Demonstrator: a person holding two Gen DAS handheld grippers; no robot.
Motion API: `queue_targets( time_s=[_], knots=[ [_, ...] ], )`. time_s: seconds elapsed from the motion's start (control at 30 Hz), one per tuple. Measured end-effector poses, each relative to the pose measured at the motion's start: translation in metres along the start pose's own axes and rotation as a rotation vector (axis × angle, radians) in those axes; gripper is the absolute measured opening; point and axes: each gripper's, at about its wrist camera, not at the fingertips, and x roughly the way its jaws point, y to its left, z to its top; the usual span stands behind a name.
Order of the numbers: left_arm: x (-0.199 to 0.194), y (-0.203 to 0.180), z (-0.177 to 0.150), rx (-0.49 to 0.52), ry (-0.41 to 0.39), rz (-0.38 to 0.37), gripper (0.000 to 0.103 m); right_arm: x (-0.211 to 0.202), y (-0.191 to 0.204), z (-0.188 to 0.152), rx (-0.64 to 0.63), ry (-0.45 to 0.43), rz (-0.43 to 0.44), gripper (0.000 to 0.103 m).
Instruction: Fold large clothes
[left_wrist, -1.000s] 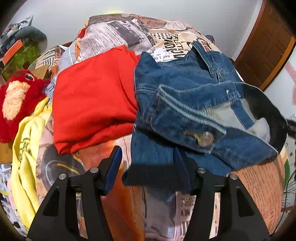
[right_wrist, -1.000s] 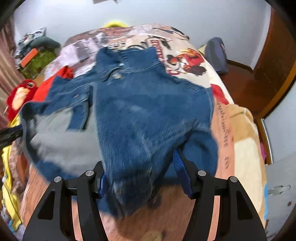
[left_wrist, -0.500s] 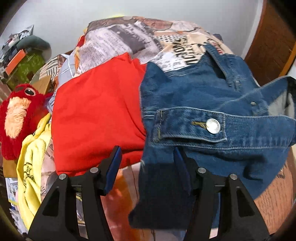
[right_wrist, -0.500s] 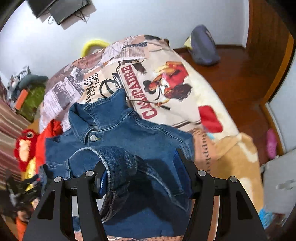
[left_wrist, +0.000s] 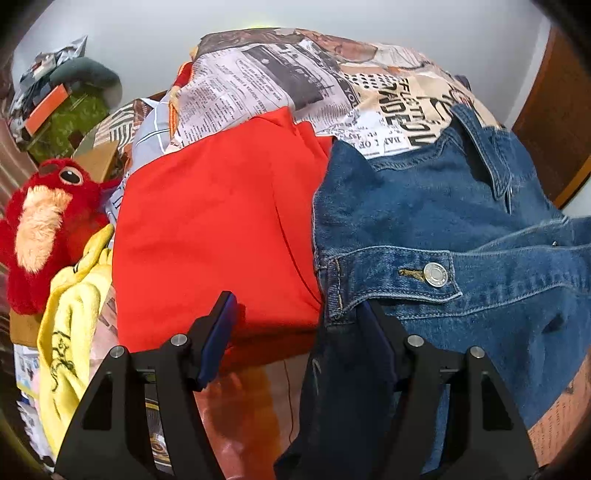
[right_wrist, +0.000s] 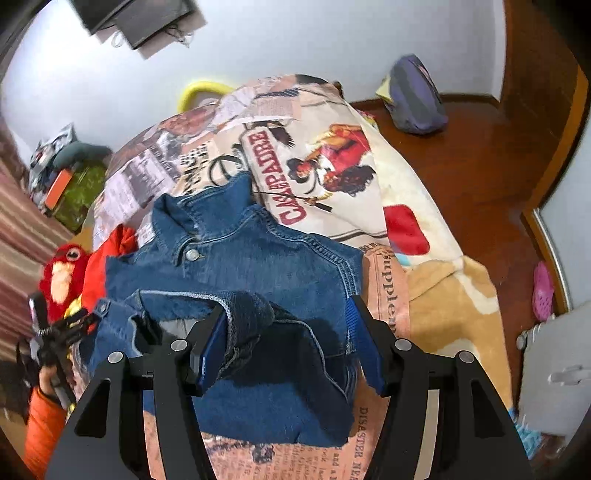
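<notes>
A blue denim jacket (left_wrist: 424, 206) lies collar-up on the printed bedspread (left_wrist: 280, 85), its buttoned hem band folded across the front. My left gripper (left_wrist: 295, 332) is at the jacket's left edge and its jaws are opening. Dark denim hangs along the right finger (left_wrist: 373, 332), and the left pad is bare. In the right wrist view the jacket (right_wrist: 258, 258) lies below my right gripper (right_wrist: 286, 332). Its jaws stand apart, a denim fold (right_wrist: 243, 310) is draped over the left finger, and the right pad is bare. The left gripper (right_wrist: 55, 332) shows there too, held by a hand.
A folded red garment (left_wrist: 214, 229) lies just left of the jacket. Beyond it are a red plush toy (left_wrist: 40, 229) and a yellow garment (left_wrist: 70, 325). Right of the bed are wooden floor (right_wrist: 498, 155), a purple bag (right_wrist: 413, 99) and a pink shoe (right_wrist: 543, 295).
The raised front panel of the jacket has come down flat over the body. My right gripper rose and drew back with a denim fold. My left gripper's jaws stand wider.
</notes>
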Motion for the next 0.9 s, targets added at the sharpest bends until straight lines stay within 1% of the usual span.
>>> queue_targets(
  time_s=[0.1,0.2,0.27,0.37,0.4,0.47,0.5,0.67,0.73,0.8,0.9],
  knots=[
    [0.005,-0.003,-0.003,0.017,0.013,0.002,0.068,-0.011,0.000,0.000,0.006,-0.008,0.062,0.058],
    [0.010,-0.001,-0.003,0.003,0.025,-0.006,0.073,-0.015,0.001,0.000,-0.019,0.006,0.057,0.058],
    [0.015,0.000,-0.002,-0.010,0.031,-0.004,0.073,-0.015,0.001,-0.003,-0.025,0.019,0.062,0.058],
    [0.016,0.000,-0.003,-0.025,0.035,0.002,0.073,-0.014,-0.009,-0.009,0.021,0.043,0.107,0.058],
    [0.014,-0.001,-0.003,-0.024,0.033,0.006,0.073,-0.013,-0.012,-0.011,0.036,0.055,0.108,0.058],
    [0.008,-0.003,-0.005,-0.017,0.031,-0.001,0.073,-0.007,-0.018,-0.017,0.068,0.078,0.084,0.058],
    [0.002,-0.004,-0.006,-0.019,0.028,-0.018,0.073,-0.005,-0.019,-0.019,0.070,0.083,0.069,0.058],
    [-0.024,-0.006,-0.012,-0.019,0.002,-0.099,0.073,0.005,-0.017,-0.033,0.041,0.054,0.009,0.058],
    [-0.033,-0.010,-0.016,0.014,-0.005,-0.126,0.073,0.014,-0.014,-0.037,0.023,0.057,-0.004,0.058],
    [-0.036,-0.014,-0.018,0.045,-0.008,-0.127,0.073,0.027,-0.009,-0.040,-0.004,0.065,-0.013,0.058],
    [-0.033,-0.021,-0.021,0.096,-0.013,-0.099,0.072,0.046,0.001,-0.042,-0.049,0.082,-0.026,0.058]
  ],
)
